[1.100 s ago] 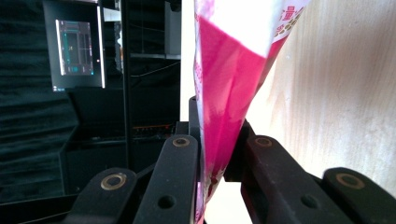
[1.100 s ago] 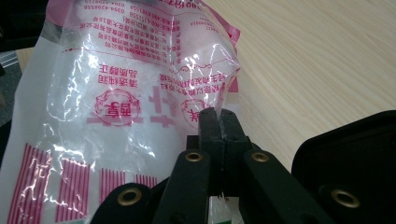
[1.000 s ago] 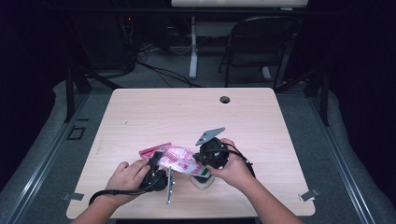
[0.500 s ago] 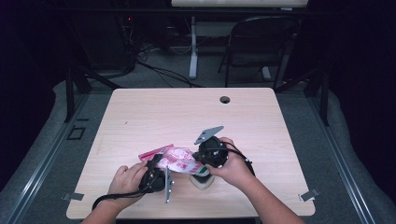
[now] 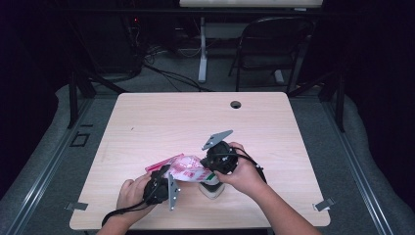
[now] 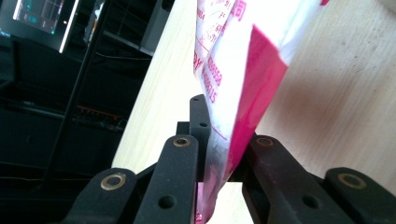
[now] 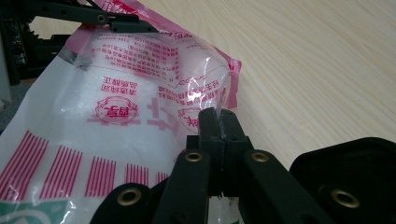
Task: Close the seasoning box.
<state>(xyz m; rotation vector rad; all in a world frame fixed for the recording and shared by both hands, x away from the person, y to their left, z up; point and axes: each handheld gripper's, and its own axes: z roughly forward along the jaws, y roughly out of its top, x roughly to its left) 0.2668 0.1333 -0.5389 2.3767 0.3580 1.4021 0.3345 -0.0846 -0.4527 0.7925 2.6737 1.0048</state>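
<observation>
1. In the lower middle of the high view, the left gripper (image 5: 164, 182) has its jaws closed on the left edge of a pink and white plastic bag (image 5: 188, 170). In the left gripper view this pink edge (image 6: 243, 107) sits pinched between the black jaws, so the bag cannot slip from this side.
2. Just to the right, the right gripper (image 5: 215, 161) has its jaws closed tight on the opposite edge of the bag. In the right gripper view the clear film (image 7: 140, 116) is caught between the tips.
3. Because both edges are held, the bag hangs stretched between the two grippers, a little above the table (image 5: 161, 122). It seems the person wants to pull it open or tear it.
4. Under the right hand (image 5: 247, 174), a small white object (image 5: 211, 190) lies on the table; what it is cannot be told.
5. Farther, in the upper part of the high view, a cable hole (image 5: 236, 104) is in the table top, and a dark chair (image 5: 274, 54) stands behind.
</observation>
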